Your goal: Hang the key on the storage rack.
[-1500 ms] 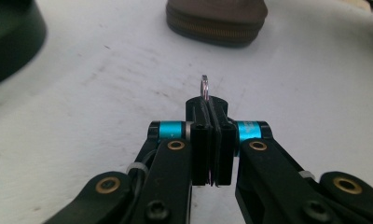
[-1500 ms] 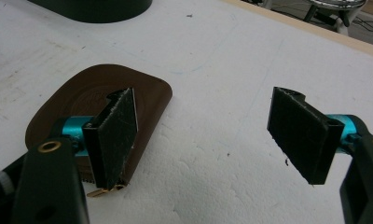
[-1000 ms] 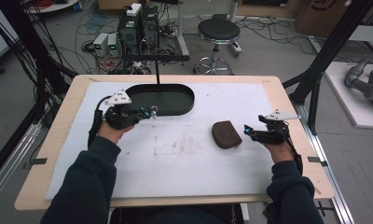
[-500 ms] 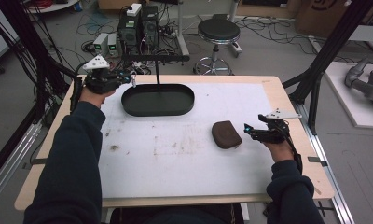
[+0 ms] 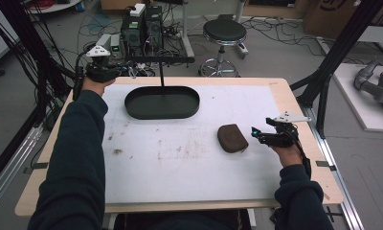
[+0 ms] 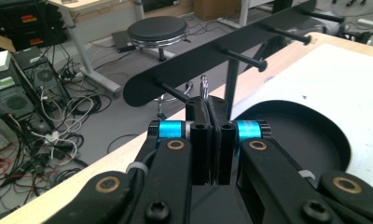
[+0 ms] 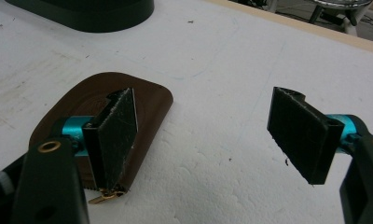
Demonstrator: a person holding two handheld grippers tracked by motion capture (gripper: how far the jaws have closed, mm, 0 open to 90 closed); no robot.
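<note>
A black stand has an oval base [image 5: 162,102], a thin post and a horizontal bar [image 5: 161,59] with several pegs [image 6: 243,58]. My left gripper [image 5: 125,72] is raised at the bar's left end, beyond the table's far left corner. It is shut on a small metal ring [image 6: 203,85] that pokes up between its jaws, just short of the bar [image 6: 212,58] and near a peg. A brown leather pouch [image 5: 232,138] lies flat on the white mat. My right gripper [image 5: 256,135] rests just right of it, open and holding nothing. One pad [image 7: 117,123] overlaps the pouch [image 7: 149,100].
A white mat [image 5: 180,158] covers the wooden table [image 5: 295,110]. Behind the far edge are a round stool [image 5: 224,31], computer boxes [image 5: 141,21] and loose cables on the floor. Black frame posts [image 5: 331,62] stand at the right side.
My left gripper has travelled from the mat beside the oval base up and away to the bar's left end, still shut. The right gripper and the pouch have stayed put.
</note>
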